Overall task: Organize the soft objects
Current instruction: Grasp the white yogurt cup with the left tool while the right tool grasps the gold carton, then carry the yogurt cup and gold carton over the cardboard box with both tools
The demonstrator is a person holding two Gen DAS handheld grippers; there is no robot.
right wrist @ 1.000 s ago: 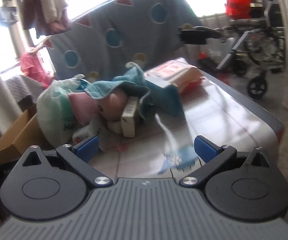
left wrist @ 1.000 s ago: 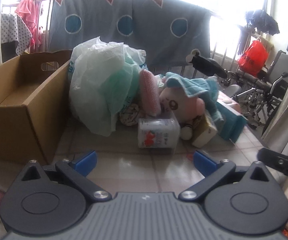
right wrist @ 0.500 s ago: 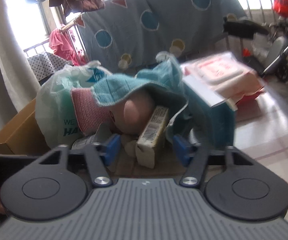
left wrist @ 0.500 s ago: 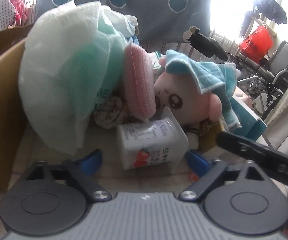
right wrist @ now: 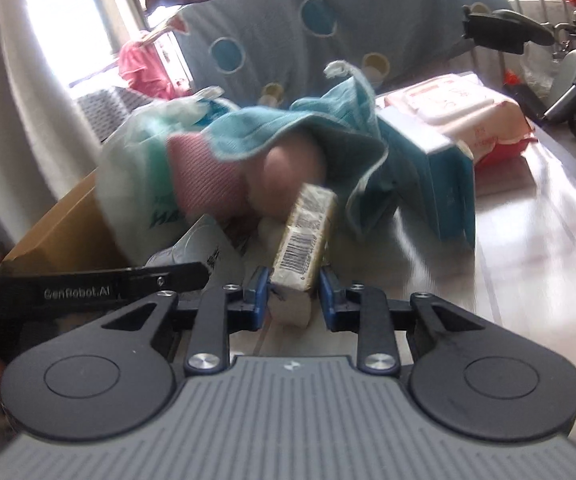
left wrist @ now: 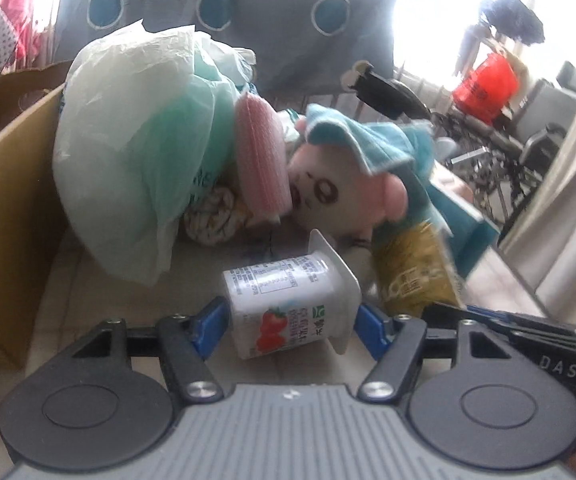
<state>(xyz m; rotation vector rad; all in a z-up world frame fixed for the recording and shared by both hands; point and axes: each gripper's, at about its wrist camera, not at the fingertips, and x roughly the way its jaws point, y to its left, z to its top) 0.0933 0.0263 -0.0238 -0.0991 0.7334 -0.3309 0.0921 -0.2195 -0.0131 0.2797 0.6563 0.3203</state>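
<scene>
A white yogurt cup (left wrist: 288,308) with a strawberry label lies on its side on the table. My left gripper (left wrist: 289,326) has it between its blue pads and its jaws are closing. One pad touches the cup's bottom, the other its lid rim. My right gripper (right wrist: 293,300) is shut on the near end of a yellowish packet (right wrist: 307,232) with a barcode, also visible in the left wrist view as the packet (left wrist: 411,272). Behind them lie a pink plush toy (left wrist: 339,196) under a teal towel (left wrist: 367,140), a pink sponge cloth (left wrist: 260,160) and a balled rag (left wrist: 212,216).
An open cardboard box (left wrist: 4,200) stands at the left, next to a bulging plastic bag (left wrist: 140,152). A teal carton (right wrist: 443,184) and a pack of wet wipes (right wrist: 467,108) lie to the right. Wheelchairs and an orange bag (left wrist: 483,88) stand beyond the table.
Both grippers moved forward and down to the pile. The left jaws narrowed around the yogurt cup. The right jaws went from wide open to shut on the yellowish packet.
</scene>
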